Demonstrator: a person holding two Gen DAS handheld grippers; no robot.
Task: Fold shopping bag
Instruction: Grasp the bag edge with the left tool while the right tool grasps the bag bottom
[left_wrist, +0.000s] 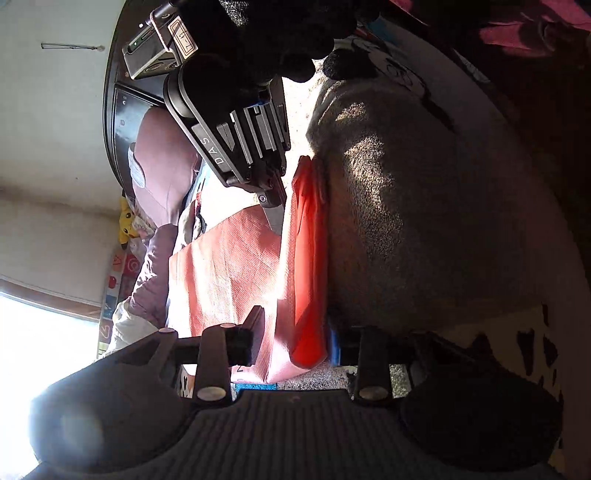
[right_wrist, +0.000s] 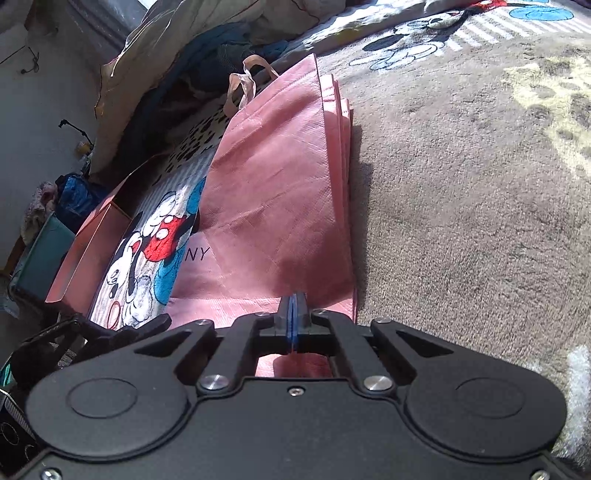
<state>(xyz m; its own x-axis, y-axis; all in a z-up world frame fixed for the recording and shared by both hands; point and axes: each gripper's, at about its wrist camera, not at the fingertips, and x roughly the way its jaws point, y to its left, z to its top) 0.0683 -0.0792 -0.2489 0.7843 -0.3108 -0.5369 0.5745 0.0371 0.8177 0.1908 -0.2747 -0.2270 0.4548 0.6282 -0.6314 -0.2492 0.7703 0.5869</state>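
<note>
Right tool hides the pink bag's near edge.

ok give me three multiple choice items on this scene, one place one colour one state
1. Where does the bag lie?
A. on a grey blanket
B. on a wooden floor
C. in a sink

2. What colour is the bag?
A. green
B. pink
C. black

3. How is the right gripper?
A. wide open over the bag
B. shut on the bag's edge
C. shut on a cup

Key: 1 A, the bag rests on the fuzzy grey blanket. 2 B, its woven cloth is pink in both views. 3 B, the right wrist view shows the pads pressed together with the bag's near edge between them.
</note>
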